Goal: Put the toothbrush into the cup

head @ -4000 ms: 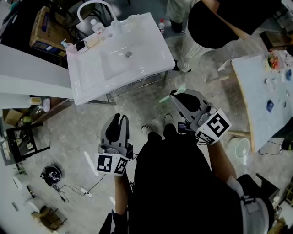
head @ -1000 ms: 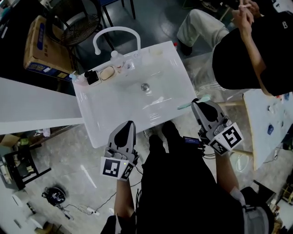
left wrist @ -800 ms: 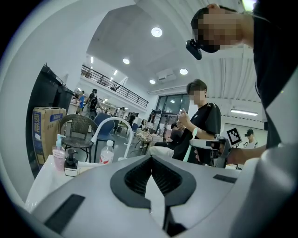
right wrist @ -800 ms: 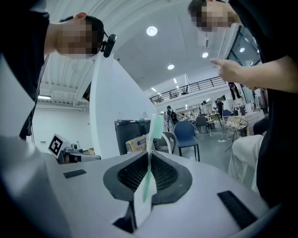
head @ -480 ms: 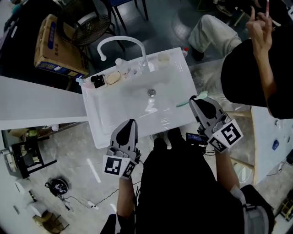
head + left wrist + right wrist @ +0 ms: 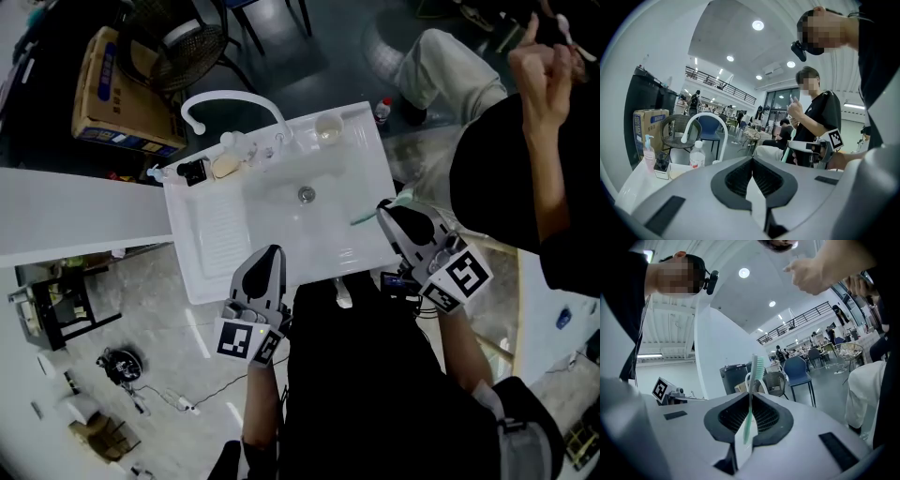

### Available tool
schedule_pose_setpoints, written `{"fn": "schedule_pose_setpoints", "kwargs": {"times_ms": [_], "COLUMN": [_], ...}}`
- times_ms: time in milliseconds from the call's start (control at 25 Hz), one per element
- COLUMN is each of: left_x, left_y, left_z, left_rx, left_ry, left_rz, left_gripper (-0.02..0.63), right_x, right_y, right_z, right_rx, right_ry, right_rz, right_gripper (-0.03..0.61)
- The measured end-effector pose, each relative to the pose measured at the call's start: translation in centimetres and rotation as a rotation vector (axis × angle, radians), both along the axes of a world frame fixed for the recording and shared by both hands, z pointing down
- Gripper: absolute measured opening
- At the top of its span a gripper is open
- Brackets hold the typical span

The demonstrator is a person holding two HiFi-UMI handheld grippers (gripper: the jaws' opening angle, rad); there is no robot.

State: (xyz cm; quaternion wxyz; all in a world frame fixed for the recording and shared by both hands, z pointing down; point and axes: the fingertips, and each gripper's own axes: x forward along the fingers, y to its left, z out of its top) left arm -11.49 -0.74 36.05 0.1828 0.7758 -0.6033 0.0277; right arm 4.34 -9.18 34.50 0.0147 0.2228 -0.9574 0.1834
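White ceramic fills the middle of the head view: a sink (image 6: 225,234) with a curved tap (image 6: 230,101) at its far edge and a drain (image 6: 307,195) in the bowl. We see the cup (image 6: 328,128) on the sink's far right corner, just beside the tap's base. A clear bottle (image 6: 230,141) stands on the tap's other side, and a box (image 6: 117,94) lies on the floor beyond. Our left claw (image 6: 272,251) hangs over the near rim with its jaws together. Our right claw (image 6: 382,208) is over the sink's right edge and pinches the green toothbrush (image 6: 364,218). The brush lies crosswise, one end over the bowl, well apart from the cup. A second person (image 6: 506,159) stands to the right of the sink.

From the left gripper view, we find the jaws meeting at the tips with nothing between them. Past them are the tap, the bottle, a pink pump bottle (image 6: 648,154) and a wicker chair (image 6: 677,133). The right claw reaches in from the right with the brush in it.

Through the right gripper view, the jaws are clamped on the toothbrush's handle. It stands nearly upright between the pads, and the bristle head rises above the tips. A blue chair (image 6: 797,373) shows behind, and the left claw's marker cube (image 6: 661,389) is at the left.
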Motion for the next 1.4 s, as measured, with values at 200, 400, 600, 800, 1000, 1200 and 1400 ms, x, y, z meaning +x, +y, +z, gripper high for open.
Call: {"fn": "schedule_pose_setpoints", "kwargs": {"times_ms": [200, 400, 600, 800, 1000, 1200, 1400], "left_x": [0.0, -0.9, -1.4, -2.1, -2.4, -2.9, -3.4], "left_y": [-0.8, -2.0, -3.1, -3.7, -4.4, -4.7, -5.3], "left_z": [0.5, 1.2, 1.5, 2.3, 2.5, 3.4, 4.4], "left_rx": [-0.005, -0.029, -0.027, -0.038, -0.033, -0.049, -0.065], "left_ry": [0.012, 0.017, 0.028, 0.031, 0.044, 0.044, 0.051], "left_rz": [0.009, 0.037, 0.081, 0.11, 0.125, 0.14, 0.137], "left_gripper": [0.011, 0.011, 0.011, 0.011, 0.011, 0.011, 0.011], "right_x": [-0.7, -2.0, -2.9, -3.7, -4.2, -5.2, -5.9], "right_y": [-0.9, -1.4, -1.9, -2.4, -3.5, -5.3, -7.6], "right_z": [0.8, 1.1, 1.4, 1.5, 2.3, 2.8, 3.1], "right_rx": [-0.021, -0.029, -0.038, -0.043, -0.046, -0.03, -0.007], "right_ry": [-0.002, -0.001, 0.014, 0.025, 0.035, 0.046, 0.048], "right_rz": [-0.009, 0.004, 0.023, 0.035, 0.052, 0.054, 0.056], "right_gripper": [0.032, 0.032, 0.032, 0.032, 0.032, 0.032, 0.032]}}
